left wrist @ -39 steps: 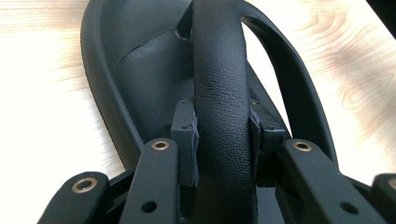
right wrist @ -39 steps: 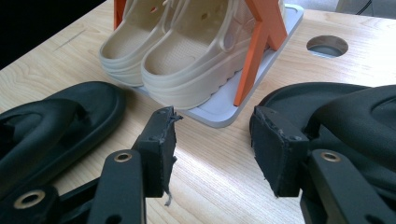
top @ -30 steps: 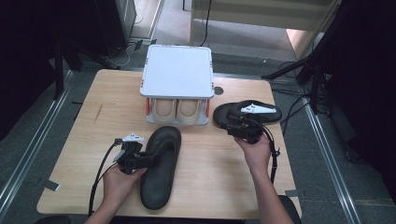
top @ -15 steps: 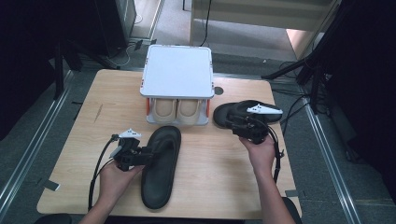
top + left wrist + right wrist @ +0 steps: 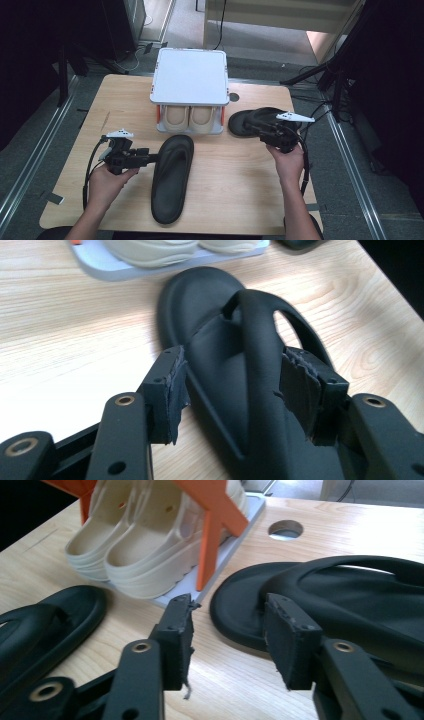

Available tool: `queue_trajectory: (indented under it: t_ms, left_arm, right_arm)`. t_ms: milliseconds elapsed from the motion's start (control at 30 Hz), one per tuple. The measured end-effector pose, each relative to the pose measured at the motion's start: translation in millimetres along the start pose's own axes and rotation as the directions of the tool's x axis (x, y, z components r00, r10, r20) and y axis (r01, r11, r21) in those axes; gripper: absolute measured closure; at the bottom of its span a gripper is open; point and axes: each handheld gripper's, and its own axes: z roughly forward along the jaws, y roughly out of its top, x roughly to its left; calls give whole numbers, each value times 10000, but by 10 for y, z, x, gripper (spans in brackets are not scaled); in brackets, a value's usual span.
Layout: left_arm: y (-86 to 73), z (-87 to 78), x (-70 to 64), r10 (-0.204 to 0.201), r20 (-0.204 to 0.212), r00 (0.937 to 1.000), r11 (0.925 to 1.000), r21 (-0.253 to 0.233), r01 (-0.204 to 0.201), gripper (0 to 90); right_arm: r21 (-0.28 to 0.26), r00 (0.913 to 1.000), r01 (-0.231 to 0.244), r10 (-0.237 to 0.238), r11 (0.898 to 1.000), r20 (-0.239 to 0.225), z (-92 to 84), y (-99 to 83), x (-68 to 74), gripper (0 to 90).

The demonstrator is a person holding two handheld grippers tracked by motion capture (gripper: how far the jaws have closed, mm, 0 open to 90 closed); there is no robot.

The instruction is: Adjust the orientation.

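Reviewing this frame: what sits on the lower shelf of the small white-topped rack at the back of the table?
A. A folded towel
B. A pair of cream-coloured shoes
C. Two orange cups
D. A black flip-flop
B: the high view shows a pair of cream-coloured shoes side by side under the top of the rack, while both black flip-flops lie on the table.

Left gripper open beside near sandal | right gripper at far sandal | rack behind
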Motion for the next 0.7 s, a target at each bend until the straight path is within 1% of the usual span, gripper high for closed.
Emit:
queue_trajectory:
  t_ms: [67,100,133,200,233,267,333,400,533,600,633,667,700]
  left_arm:
    - [0,-19,42,-8,-85,10000,10000,39,9,441]
    - [-1,-28,62,24,-118,9999,10000,-44,-25,441]
    - [1,-37,79,-19,-94,10000,10000,-66,18,437]
    - [3,-50,120,26,-98,9999,9999,-112,-27,428]
    - [3,-52,135,-30,-82,10000,9999,-118,29,425]
    - [3,-58,154,4,-73,10000,10000,-71,-4,426]
    - [1,-62,175,68,-174,9998,9999,-75,-69,425]
    - [-1,-69,192,52,-144,9999,9999,-95,-53,426]
    - [-1,-72,230,96,-197,9998,9999,-40,-97,426]
    - [4,-74,251,6,21,10000,9999,101,-6,426]
    - [3,-77,261,73,56,10000,9999,83,-73,426]
    - [3,-77,272,106,-18,9999,9999,52,-106,426]
    - [5,-78,279,54,-18,10000,10000,64,-54,426]
  right_arm:
    - [-3,9999,-64,64,10000,109,-13,-3,-47,591]
    - [-14,9997,-149,150,9999,186,-15,-3,-68,591]
    - [-22,9993,-316,316,9995,174,-17,-4,-91,608]
    - [-54,9984,-544,545,9985,139,-20,-7,-132,647]
    - [-24,9982,-557,557,9984,207,-22,-9,-147,662]
    - [-51,9983,-520,521,9986,243,-20,-12,-166,683]
    - [-16,9977,-615,615,9981,290,-18,-16,-195,707]
    - [25,9974,-663,662,9978,275,-13,-21,-223,736]
    - [130,9975,-487,480,9987,522,9,-21,-259,788]
    - [16,9972,-439,437,9990,604,20,-12,-290,822]
    - [-4,9969,-471,471,9989,636,27,-4,-313,827]
    - [-42,9967,-491,493,9988,647,32,6,-339,841]
    - [-67,9961,-542,545,9985,700,37,15,-368,847]
